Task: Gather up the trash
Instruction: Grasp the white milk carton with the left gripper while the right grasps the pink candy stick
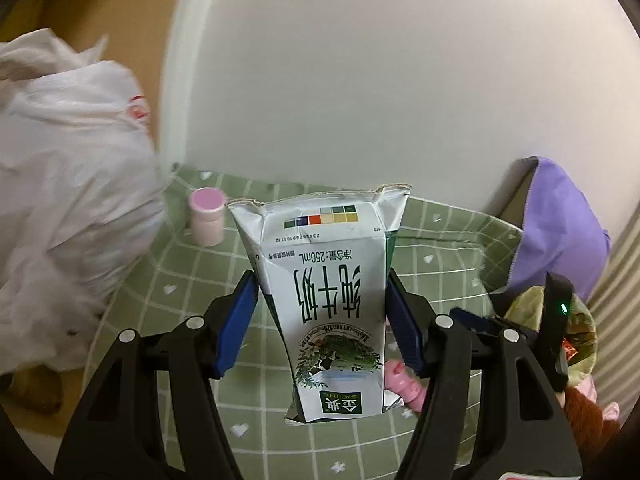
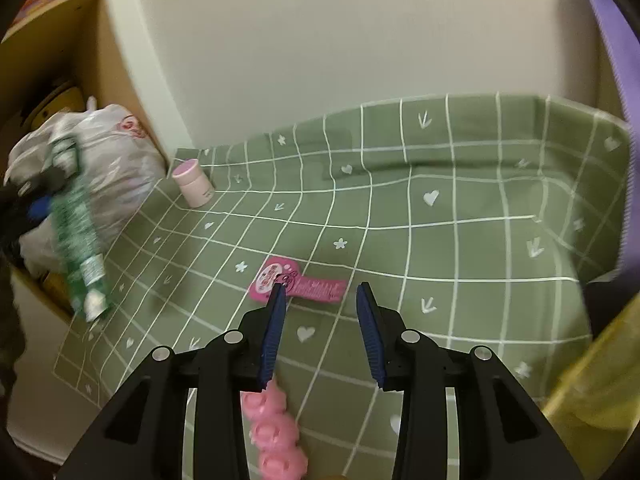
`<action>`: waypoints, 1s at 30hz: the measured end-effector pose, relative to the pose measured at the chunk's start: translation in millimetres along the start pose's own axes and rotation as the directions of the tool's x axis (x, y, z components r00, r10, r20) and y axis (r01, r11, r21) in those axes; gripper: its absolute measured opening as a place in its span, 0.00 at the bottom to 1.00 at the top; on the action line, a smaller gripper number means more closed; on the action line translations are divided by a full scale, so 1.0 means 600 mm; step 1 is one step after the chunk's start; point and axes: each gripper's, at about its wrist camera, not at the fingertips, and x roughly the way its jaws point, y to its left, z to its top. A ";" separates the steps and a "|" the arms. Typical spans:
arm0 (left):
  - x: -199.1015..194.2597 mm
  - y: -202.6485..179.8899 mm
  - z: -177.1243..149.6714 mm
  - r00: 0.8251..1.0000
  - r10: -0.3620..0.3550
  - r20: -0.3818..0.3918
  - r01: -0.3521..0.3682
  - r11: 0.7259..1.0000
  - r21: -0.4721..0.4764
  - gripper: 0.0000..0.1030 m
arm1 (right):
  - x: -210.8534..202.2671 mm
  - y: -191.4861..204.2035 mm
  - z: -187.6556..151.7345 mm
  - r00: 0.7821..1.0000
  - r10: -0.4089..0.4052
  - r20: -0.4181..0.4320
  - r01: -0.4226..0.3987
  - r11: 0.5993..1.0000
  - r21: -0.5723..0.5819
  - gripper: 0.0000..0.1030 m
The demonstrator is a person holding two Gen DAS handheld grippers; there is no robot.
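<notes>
Left wrist view: the milk carton (image 1: 326,300), a white and green pack with its top torn open and its print upside down, is clamped between the blue pads of the left gripper (image 1: 320,312), which stands fairly wide around the carton's body and holds it clear of the green checked tablecloth (image 1: 168,280). A small pink-capped bottle (image 1: 207,216) stands on the cloth beyond the carton, near the wall. A white plastic bag (image 1: 68,184) bulges at the left edge of the table; a purple cloth (image 1: 560,224) lies at the right. Right wrist view: the right gripper (image 2: 322,292) hangs partly open and empty above the cloth (image 2: 440,240). A pink printed wrapper (image 2: 296,280) lies flat just beyond its fingertips, touching neither pad. A pink knobbly strip (image 2: 276,432) lies below the left finger. At far left, blurred, the carton (image 2: 76,224) hangs beside the white bag (image 2: 116,168). The pink-capped bottle (image 2: 192,184) stands by the pale wall (image 2: 320,40).
</notes>
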 end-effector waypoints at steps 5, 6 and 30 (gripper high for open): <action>-0.006 0.020 -0.015 0.999 0.043 -0.031 -0.043 0.999 -0.008 0.58 | 0.054 0.035 0.015 0.999 0.024 -0.028 -0.028 0.984 -0.179 0.34; -0.007 0.023 -0.019 0.998 0.051 -0.037 -0.051 0.999 -0.002 0.58 | 0.061 0.047 0.017 0.999 0.036 -0.036 -0.043 0.971 -0.234 0.34; 0.000 0.055 -0.079 0.986 0.128 -0.108 -0.134 0.990 -0.049 0.58 | 0.166 0.079 0.010 0.964 0.006 -0.266 -0.082 0.958 -0.275 0.34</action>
